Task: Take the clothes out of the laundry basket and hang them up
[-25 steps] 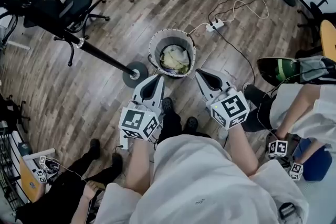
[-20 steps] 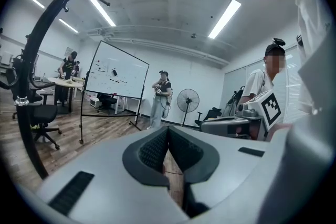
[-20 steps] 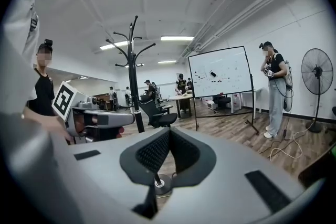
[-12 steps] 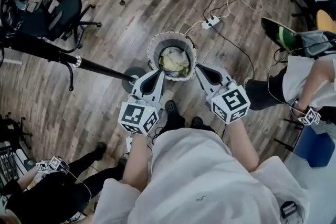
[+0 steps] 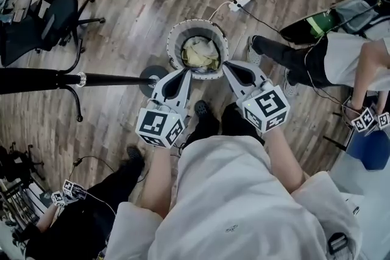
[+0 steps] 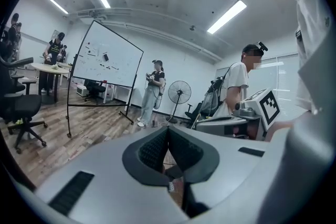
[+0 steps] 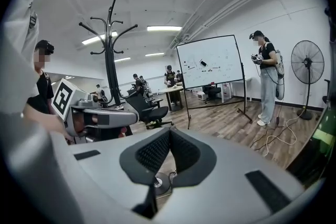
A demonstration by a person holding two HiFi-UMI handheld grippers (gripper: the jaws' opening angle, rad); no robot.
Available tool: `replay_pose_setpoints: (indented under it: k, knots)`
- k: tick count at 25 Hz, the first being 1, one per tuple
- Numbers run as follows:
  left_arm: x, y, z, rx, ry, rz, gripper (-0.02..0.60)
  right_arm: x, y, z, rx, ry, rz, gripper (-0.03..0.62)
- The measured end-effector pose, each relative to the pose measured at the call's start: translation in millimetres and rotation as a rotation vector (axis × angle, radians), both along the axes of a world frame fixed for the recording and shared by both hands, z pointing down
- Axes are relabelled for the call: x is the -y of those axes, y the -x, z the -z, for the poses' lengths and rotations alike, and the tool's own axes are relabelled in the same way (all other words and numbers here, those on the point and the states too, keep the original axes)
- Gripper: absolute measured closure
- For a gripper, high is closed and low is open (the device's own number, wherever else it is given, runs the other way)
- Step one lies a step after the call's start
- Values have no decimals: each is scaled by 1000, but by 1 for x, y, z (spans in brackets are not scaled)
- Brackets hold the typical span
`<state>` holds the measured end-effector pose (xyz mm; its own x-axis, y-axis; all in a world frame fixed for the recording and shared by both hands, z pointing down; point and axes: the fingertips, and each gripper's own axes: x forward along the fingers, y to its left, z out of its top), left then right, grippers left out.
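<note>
Left gripper [image 5: 184, 72]: I am holding it clenched on nothing, tips at the near rim of the laundry basket [image 5: 172, 49], poised to reach in.
Right gripper [image 5: 227, 66]: I am keeping this one pressed together and empty too, mirroring the left so both can dip in together.
Clothes [image 5: 201, 53]: they are lying bunched inside the basket, on the floor ahead of my feet.
Coat rack [image 5: 109, 78]: it is standing with its base just beside the basket, making hanging a short carry.
Next, as I am judging it: the jaws need parting first.

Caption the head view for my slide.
Shut left tool and shut right tool poised by round grey laundry basket of pale clothes.
</note>
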<state>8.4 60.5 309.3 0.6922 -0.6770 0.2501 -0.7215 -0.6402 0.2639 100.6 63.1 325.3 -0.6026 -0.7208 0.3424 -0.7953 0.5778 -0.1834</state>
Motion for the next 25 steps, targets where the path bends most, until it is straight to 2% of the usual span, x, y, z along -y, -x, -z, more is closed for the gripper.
replay_pose_setpoints:
  k: [10, 18, 25]
  knots:
    - [21, -3, -35, 4, 69, 12, 569, 24, 11, -34, -26, 64, 61, 586]
    - [46, -2, -69, 4, 139, 120, 569, 58, 21, -69, -81, 112, 196, 586]
    - [66, -6, -101, 5, 194, 224, 569, 80, 13, -110, -103, 190, 297, 578]
